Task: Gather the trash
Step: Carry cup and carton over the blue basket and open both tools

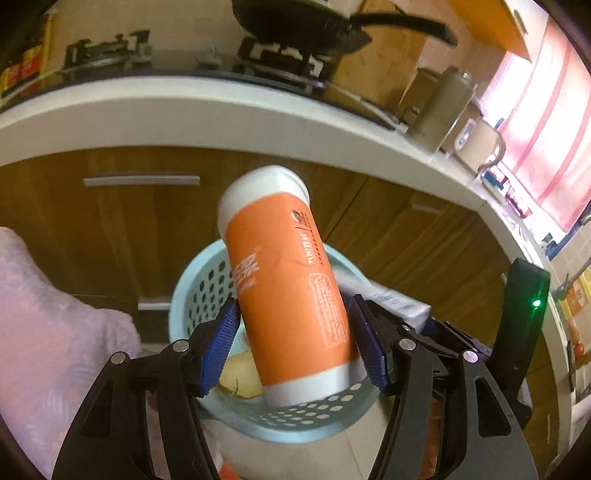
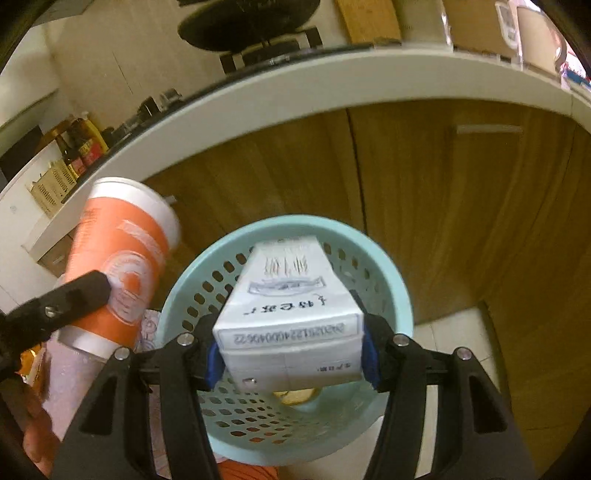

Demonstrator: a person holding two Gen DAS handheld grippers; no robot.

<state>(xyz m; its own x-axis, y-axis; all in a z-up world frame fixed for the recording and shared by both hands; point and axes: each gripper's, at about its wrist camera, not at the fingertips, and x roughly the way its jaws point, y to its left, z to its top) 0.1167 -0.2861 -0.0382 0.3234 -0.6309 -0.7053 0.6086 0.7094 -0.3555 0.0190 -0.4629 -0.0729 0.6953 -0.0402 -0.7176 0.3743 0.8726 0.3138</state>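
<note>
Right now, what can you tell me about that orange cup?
The orange cup is a tall paper-looking cup, orange around the body with white print and white bands at both ends. It is tilted, held in the air between the blue ribbed pads of the left gripper, which press its sides. It hangs over the rim of the pale blue perforated basket, in front of wooden cabinet doors.

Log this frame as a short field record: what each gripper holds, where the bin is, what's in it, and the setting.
left gripper: shut on orange cup, tilted, above the bin
right gripper: shut on white carton, above the bin
bin: pale blue perforated basket on the floor, in front of the wooden cabinets
bin contents: something yellowish at the bottom, unclear what
counter above: stove with black pan
</note>
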